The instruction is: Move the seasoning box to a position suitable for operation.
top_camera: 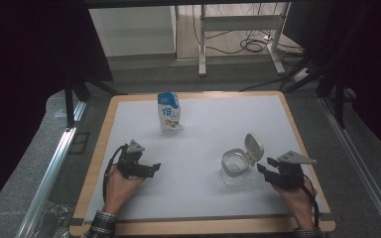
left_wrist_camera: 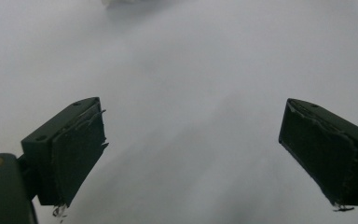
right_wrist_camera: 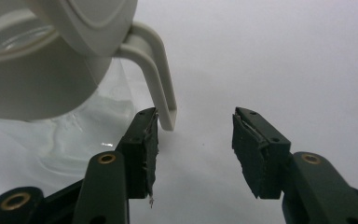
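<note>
A clear glass jug [top_camera: 234, 169] with a grey flip lid [top_camera: 253, 147] standing open sits on the white table top, right of centre. In the right gripper view the jug [right_wrist_camera: 51, 84] is close at upper left, its handle [right_wrist_camera: 156, 70] just beyond the left jaw. My right gripper [top_camera: 262, 170] [right_wrist_camera: 195, 140] is open, empty, just right of the jug. A blue and white carton [top_camera: 169, 112] stands upright at the back centre. My left gripper [top_camera: 154, 168] [left_wrist_camera: 191, 149] is open wide over bare table at the left, holding nothing.
The white mat lies on a table with a wooden rim [top_camera: 96, 148]. Metal rails [top_camera: 54, 163] run along both sides. A desk frame [top_camera: 238, 29] with cables stands on the floor behind the table.
</note>
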The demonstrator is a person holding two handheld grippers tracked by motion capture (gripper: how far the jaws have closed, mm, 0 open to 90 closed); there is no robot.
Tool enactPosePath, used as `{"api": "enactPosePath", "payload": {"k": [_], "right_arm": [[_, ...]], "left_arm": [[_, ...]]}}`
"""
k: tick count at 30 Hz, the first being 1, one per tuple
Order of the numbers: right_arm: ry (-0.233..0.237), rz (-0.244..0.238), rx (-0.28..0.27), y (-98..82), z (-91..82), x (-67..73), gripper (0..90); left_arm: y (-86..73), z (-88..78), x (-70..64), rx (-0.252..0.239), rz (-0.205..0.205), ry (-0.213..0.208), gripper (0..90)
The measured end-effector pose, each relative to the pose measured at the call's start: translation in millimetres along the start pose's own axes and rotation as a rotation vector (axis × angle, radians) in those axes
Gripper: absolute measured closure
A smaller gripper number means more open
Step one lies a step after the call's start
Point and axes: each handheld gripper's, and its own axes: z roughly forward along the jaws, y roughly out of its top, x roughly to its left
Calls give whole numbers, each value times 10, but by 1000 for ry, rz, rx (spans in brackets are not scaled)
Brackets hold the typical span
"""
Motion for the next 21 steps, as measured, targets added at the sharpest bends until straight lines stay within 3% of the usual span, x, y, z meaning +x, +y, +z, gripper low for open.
{"api": "enactPosePath", "payload": {"k": [4,12,21], "right_arm": [[6,20,10,-52,17,-13,505],[-3,36,26,-147,56,-30,470],[-15,13,51,-237,116,-37,450]], "left_arm": [[92,-6,81,-18,-3,10,96],[298,-3,215,-33,-2,-17,98],[533,49,337,-54,-7,-42,126]]}}
